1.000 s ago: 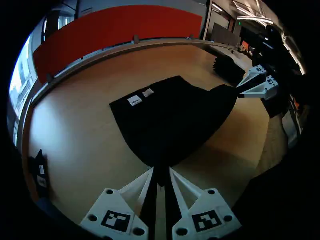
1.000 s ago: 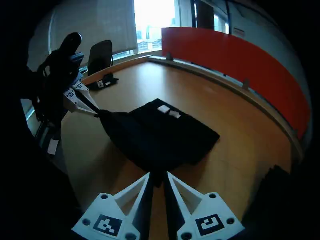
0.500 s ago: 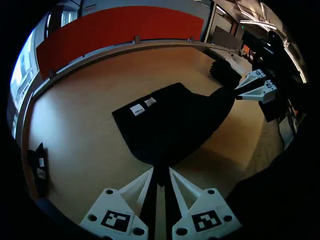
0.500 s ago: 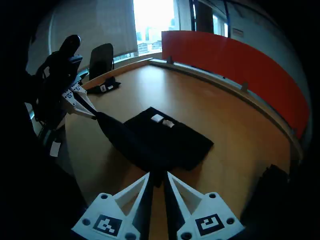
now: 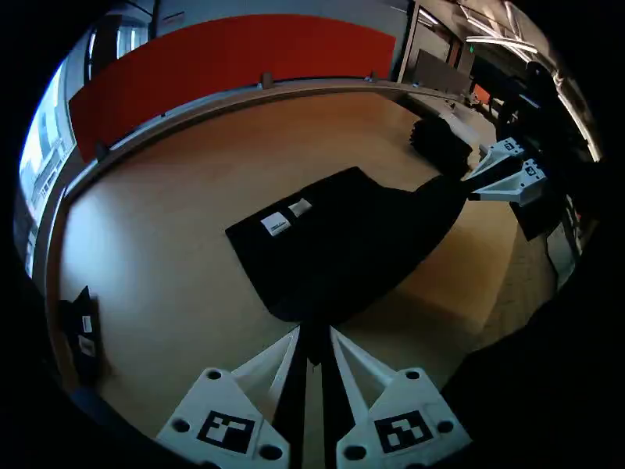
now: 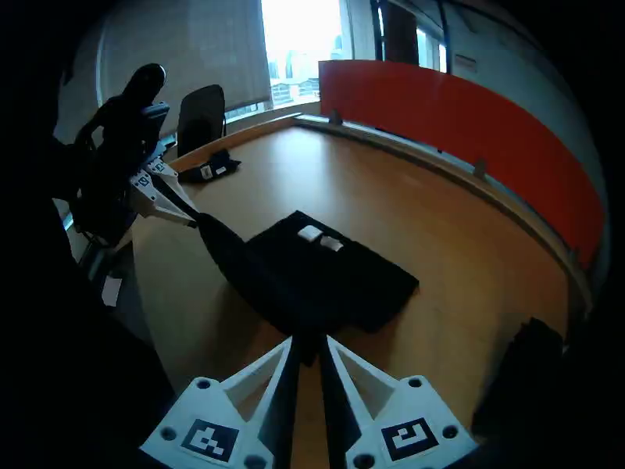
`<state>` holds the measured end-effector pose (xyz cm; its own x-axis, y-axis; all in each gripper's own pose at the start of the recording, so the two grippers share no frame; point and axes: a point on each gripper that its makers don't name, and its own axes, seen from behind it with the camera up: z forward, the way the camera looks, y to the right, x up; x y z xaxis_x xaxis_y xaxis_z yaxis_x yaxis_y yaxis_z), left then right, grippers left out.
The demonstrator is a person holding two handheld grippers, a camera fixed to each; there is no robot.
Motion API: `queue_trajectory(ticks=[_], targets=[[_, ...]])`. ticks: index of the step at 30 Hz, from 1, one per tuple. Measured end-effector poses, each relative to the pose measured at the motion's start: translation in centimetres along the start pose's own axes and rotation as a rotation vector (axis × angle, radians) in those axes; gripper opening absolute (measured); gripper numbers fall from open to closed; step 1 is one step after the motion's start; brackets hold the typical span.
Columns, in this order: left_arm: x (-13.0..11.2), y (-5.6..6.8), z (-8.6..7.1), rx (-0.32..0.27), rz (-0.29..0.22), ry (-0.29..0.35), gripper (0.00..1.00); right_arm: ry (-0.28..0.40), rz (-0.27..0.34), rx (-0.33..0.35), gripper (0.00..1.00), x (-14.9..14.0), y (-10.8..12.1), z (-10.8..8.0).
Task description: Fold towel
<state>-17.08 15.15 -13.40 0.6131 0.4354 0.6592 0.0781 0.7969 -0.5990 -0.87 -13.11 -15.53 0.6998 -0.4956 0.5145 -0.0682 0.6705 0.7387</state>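
A black towel with two small white tags lies partly on the wooden table, its near edge lifted. My left gripper is shut on one near corner of the towel. Across the towel, my right gripper pinches the other corner. In the right gripper view my right gripper is shut on the towel, and my left gripper holds the far corner at the left, held by a person's dark-sleeved hand.
A red partition runs along the table's far edge. A folded dark cloth lies near an office chair by the window. Another dark pile sits at the table's far right end.
Both grippers have kept their hold on the towel's corners and shifted slightly; the lifted edge hangs a little differently and the towel's flat part has slid slightly on the table.
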Motion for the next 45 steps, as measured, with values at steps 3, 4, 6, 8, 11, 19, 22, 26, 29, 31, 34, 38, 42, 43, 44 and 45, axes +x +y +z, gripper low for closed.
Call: queue_trajectory(ticks=[3,4,6,8,11,19,22,26,29,31,34,38,42,43,44,45], targets=[[0.1,-0.1,-0.1,0.001,0.003,0.002,0.11,0.000,-0.001,0.002,0.17,0.0,-0.1,0.0],[0.1,-0.1,-0.1,0.001,0.004,0.002,0.11,0.000,-0.001,0.003,0.17,0.0,-0.2,0.0],[0.1,-0.2,-0.1,0.001,0.006,0.001,0.11,0.000,-0.001,0.006,0.17,0.1,-0.2,-0.1],[0.1,-0.2,-0.1,0.001,0.007,0.001,0.11,0.000,-0.003,0.006,0.17,0.1,-0.3,-0.1],[0.2,-0.2,0.0,0.002,0.006,0.002,0.11,-0.002,-0.005,0.009,0.17,0.1,-0.3,0.0],[0.7,-0.5,0.0,0.005,0.001,0.006,0.11,0.000,-0.010,0.005,0.17,0.3,0.1,0.2],[1.1,-0.8,0.1,0.010,0.003,0.007,0.11,0.002,-0.014,0.003,0.17,0.6,0.4,0.4],[1.9,-1.4,0.5,0.020,0.017,0.006,0.11,0.006,-0.023,-0.003,0.17,1.2,1.0,0.7],[2.6,-2.0,0.8,0.026,0.034,0.003,0.11,0.010,-0.027,-0.009,0.17,1.7,1.7,1.1],[3.1,-2.3,1.2,0.027,0.047,-0.001,0.11,0.010,-0.029,-0.014,0.17,2.0,2.2,1.4],[3.7,-2.8,1.9,0.024,0.063,-0.010,0.11,0.008,-0.034,-0.020,0.17,2.3,3.1,1.9],[4.4,-3.4,3.1,0.017,0.073,-0.024,0.11,0.003,-0.040,-0.028,0.17,2.6,4.2,2.8],[4.9,-4.1,4.3,0.010,0.076,-0.038,0.11,0.002,-0.035,-0.033,0.17,3.0,5.2,3.6],[5.1,-4.3,4.6,0.009,0.075,-0.041,0.11,0.001,-0.032,-0.034,0.17,3.1,5.4,3.8],[5.2,-4.4,4.9,0.007,0.075,-0.043,0.11,0.001,-0.030,-0.034,0.17,3.2,5.7,4.0],[5.4,-4.6,5.2,0.006,0.075,-0.046,0.11,-0.001,-0.028,-0.035,0.17,3.3,5.9,4.2]])
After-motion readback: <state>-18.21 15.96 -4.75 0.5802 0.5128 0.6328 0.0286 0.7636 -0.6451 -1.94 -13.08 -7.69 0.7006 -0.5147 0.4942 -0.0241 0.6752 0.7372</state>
